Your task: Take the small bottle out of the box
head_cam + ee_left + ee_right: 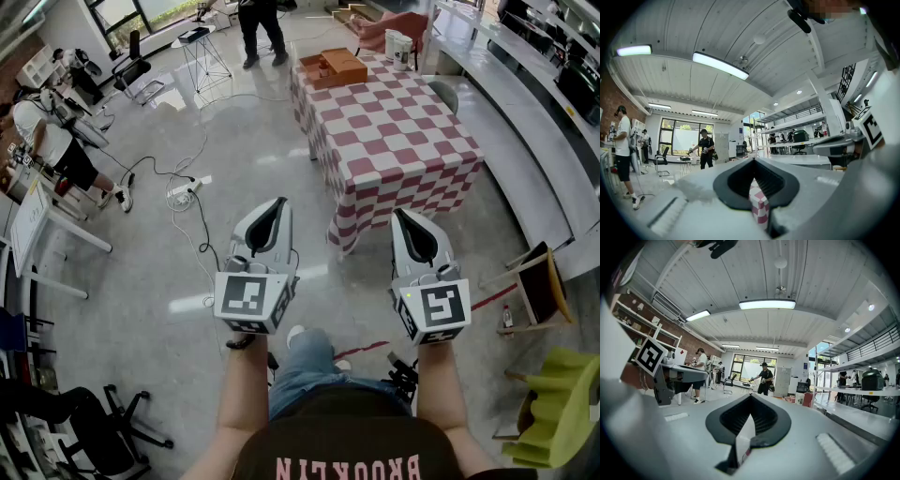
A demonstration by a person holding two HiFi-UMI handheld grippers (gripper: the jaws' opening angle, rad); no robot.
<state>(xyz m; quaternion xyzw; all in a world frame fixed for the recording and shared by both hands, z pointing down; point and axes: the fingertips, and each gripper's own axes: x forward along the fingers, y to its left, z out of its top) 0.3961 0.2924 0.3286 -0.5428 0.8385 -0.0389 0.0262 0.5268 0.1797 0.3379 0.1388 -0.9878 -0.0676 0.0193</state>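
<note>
A brown box (333,67) stands at the far end of a table with a red-and-white checked cloth (394,141). No small bottle can be made out in it from here. I hold both grippers level above the floor, short of the table's near edge. In the head view, the left gripper (278,202) and the right gripper (401,214) each have their tips together and hold nothing. In the left gripper view, the left gripper (753,160) frames a strip of the checked cloth (759,206). The right gripper (751,395) is likewise shut and empty in its own view.
White containers (400,47) stand behind the box. A person in black (261,33) stands beyond the table by a small stand (208,56). Cables and a power strip (183,192) lie on the floor at left. A wooden chair (539,286) and a yellow-green chair (562,403) stand at right.
</note>
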